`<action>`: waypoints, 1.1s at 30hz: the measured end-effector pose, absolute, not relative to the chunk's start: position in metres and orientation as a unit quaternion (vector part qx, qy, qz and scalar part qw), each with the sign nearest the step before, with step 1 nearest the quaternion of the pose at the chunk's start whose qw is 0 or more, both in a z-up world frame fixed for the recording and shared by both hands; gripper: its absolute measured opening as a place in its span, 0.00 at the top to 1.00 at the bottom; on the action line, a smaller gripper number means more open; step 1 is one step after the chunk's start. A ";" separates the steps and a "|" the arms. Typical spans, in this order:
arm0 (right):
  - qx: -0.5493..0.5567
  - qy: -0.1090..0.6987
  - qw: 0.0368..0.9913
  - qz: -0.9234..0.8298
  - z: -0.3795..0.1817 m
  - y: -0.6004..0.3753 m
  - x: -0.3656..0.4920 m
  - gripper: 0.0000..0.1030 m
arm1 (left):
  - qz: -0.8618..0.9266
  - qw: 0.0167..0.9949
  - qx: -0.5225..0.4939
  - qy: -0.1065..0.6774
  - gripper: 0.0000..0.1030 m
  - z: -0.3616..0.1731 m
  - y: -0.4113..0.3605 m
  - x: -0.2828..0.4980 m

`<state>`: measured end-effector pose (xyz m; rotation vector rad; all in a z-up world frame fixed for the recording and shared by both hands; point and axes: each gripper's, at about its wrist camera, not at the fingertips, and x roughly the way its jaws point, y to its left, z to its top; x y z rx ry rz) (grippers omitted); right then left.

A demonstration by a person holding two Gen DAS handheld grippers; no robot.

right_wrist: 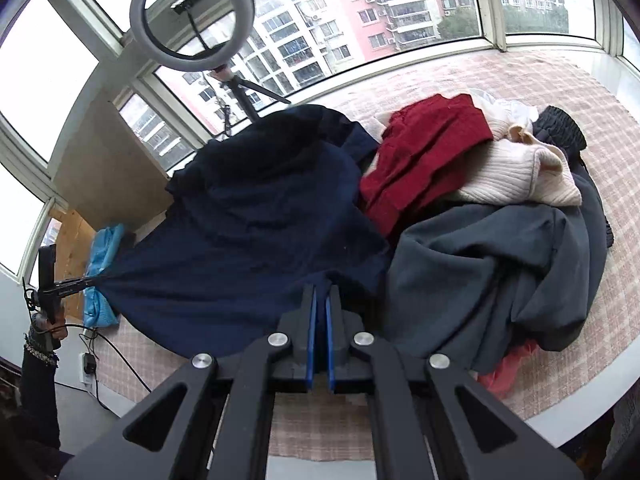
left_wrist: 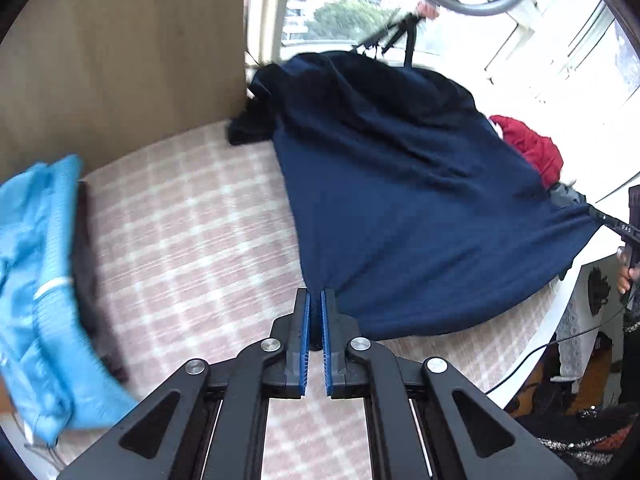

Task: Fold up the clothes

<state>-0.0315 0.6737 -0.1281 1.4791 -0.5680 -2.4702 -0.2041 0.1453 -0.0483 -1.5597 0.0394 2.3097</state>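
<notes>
A navy blue garment (left_wrist: 400, 184) is stretched above the pink checked bed cover (left_wrist: 192, 220). My left gripper (left_wrist: 316, 294) is shut on one lower corner of it. My right gripper (right_wrist: 321, 288) is shut on the other lower corner of the navy garment (right_wrist: 256, 232). Each gripper shows in the other's view: the right one at the far right edge (left_wrist: 600, 216), the left one at the far left (right_wrist: 76, 282), both pulling the hem taut. The garment's far end lies bunched toward the window.
A folded light blue garment (left_wrist: 40, 280) lies at the left by a wooden panel (left_wrist: 120, 60). A pile of red (right_wrist: 428, 156), cream (right_wrist: 516, 172) and dark grey clothes (right_wrist: 500, 272) lies to the right. A ring light (right_wrist: 192, 20) stands by the window.
</notes>
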 end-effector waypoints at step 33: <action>0.536 -0.203 0.087 -0.815 -0.179 0.649 -0.036 0.96 | 0.766 0.200 -0.588 -0.164 0.98 -0.151 0.143 -0.198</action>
